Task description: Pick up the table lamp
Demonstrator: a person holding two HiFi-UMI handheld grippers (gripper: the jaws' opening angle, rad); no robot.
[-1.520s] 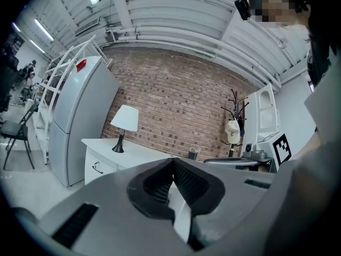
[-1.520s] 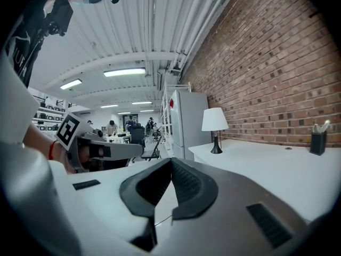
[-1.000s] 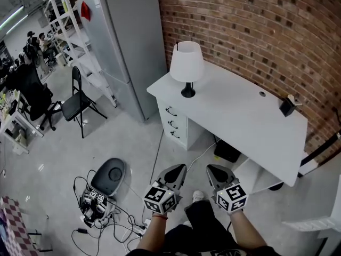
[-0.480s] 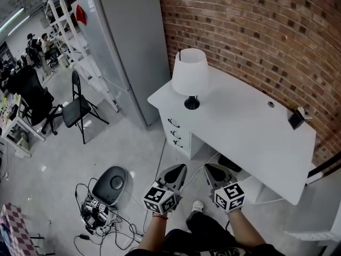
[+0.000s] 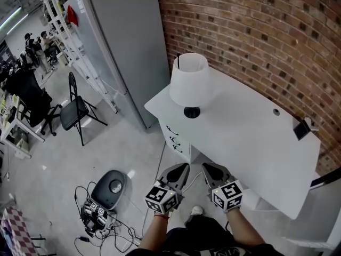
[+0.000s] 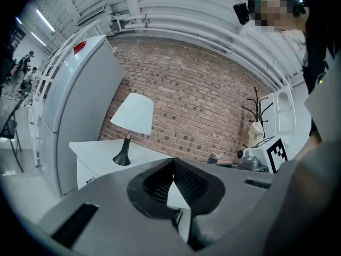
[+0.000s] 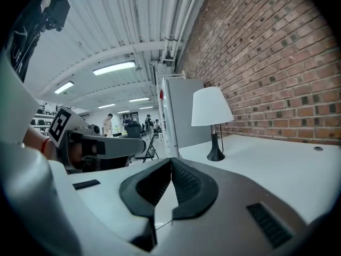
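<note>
Upright, conical-shaded lamp point(image 5: 189, 84), flared black base

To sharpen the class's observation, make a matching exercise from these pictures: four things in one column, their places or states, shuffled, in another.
Column one:
1 lamp
2 folding chair
3 left gripper
4 tall grey cabinet

Column two:
A jaws shut, nothing between them
B black, out on the open floor
C on a corner of the white desk
D by the brick wall, beside the desk

Pairs: 1-C, 2-B, 3-A, 4-D
</note>
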